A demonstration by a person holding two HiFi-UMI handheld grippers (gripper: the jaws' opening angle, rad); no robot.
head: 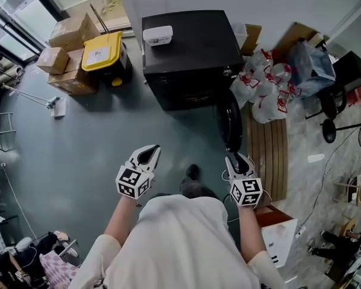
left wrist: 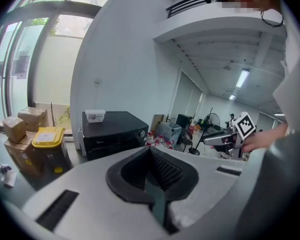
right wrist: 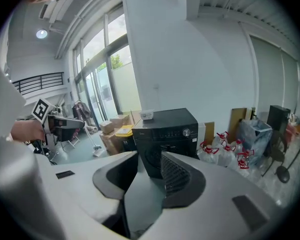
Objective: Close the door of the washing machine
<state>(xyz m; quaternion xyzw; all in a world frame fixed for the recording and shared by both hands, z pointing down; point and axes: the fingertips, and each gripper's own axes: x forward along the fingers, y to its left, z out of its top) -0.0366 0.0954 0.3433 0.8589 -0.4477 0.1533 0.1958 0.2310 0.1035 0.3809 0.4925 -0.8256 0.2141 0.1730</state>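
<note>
The black washing machine [head: 189, 53] stands against the far wall with a small white box [head: 157, 35] on its top. Its round door [head: 230, 122] hangs open from the front's right side, edge-on toward me. My left gripper [head: 149, 152] is held over the floor well short of the machine, its tips together with nothing in them. My right gripper [head: 236, 160] is open and empty, close in front of the door's near edge but apart from it. In the right gripper view the machine's front [right wrist: 170, 129] shows between the spread jaws. The left gripper view has the machine [left wrist: 112, 131] ahead on the left.
Cardboard boxes [head: 66, 53] and a yellow-lidded bin [head: 102, 52] stand left of the machine. White bags with red ties [head: 265, 89] are heaped on its right, beside a slatted wooden board [head: 271, 155]. A floor fan [head: 337, 125] stands further right.
</note>
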